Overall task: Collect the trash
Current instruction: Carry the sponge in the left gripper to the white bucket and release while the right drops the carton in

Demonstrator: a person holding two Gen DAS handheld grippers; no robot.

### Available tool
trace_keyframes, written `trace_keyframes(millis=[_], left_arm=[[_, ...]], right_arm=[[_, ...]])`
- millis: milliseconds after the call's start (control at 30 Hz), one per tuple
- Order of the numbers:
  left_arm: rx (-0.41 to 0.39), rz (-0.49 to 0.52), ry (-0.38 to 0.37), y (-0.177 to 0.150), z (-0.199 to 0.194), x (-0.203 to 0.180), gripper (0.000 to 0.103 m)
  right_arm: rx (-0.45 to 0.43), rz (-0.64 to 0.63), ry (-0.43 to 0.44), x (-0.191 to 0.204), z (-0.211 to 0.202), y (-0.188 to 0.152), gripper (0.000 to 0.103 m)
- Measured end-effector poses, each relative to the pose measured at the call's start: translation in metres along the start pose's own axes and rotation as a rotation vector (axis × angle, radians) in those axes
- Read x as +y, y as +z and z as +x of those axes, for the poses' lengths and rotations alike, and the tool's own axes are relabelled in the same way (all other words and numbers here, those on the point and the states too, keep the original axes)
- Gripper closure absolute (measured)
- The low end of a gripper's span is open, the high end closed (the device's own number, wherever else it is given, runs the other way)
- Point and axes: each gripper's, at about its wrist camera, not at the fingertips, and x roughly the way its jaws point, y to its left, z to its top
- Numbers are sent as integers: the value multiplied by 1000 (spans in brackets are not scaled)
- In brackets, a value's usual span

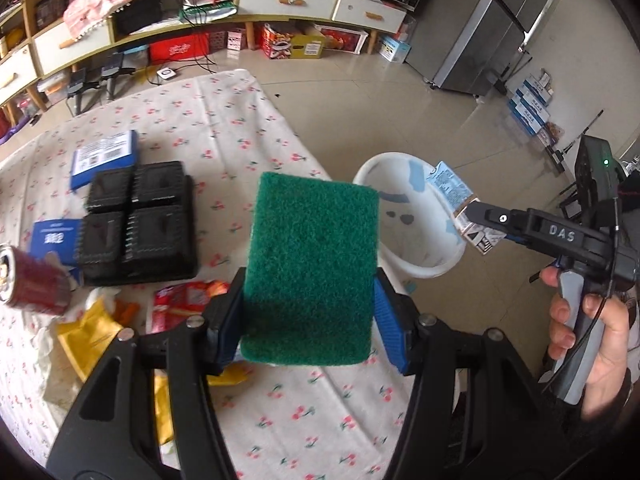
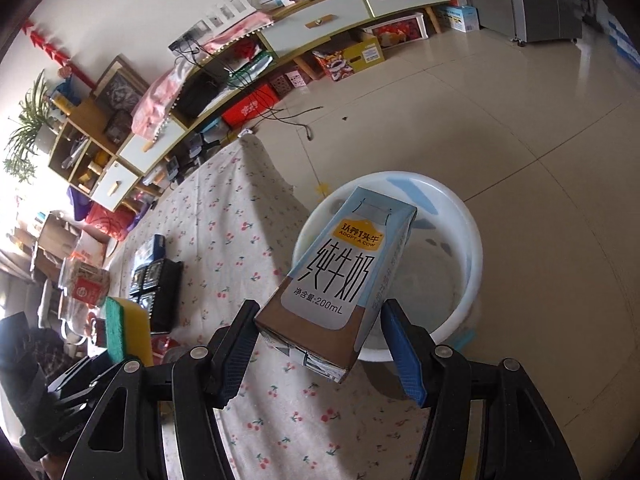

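My left gripper (image 1: 310,312) is shut on a green scouring sponge (image 1: 310,268) and holds it upright above the cloth-covered table (image 1: 224,128). In the right wrist view the same sponge (image 2: 124,328) shows a yellow back. The right gripper (image 2: 320,320) is shut on a small blue-and-brown milk carton (image 2: 344,276). A white basin (image 2: 472,248) stands on the floor beside the table. From the left wrist view, the right gripper (image 1: 476,212) holds the carton (image 1: 450,190) over the basin's (image 1: 372,168) right rim, with a hand (image 1: 592,340) on its grip.
On the cherry-print cloth lie black trays (image 1: 136,224), blue boxes (image 1: 106,156), a red can (image 1: 32,284), a yellow envelope (image 1: 88,336) and a red wrapper (image 1: 180,300). Low cabinets (image 1: 288,0) and a grey fridge (image 1: 500,28) line the far wall.
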Motion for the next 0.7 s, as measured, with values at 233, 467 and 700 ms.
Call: trace_keyframes(millis=[233,467,700], left_arm=[[31,18,-33,12,28,-27,43],[51,61,-65,20,49,-58,43],[65,96,-79,29,71,-82,43]], right_arm=[[21,138,-20,-43,10,5,26],[-40,187,-59,-74,-21,-4,24],[-43,220,-90,-95,-30,-13,24]])
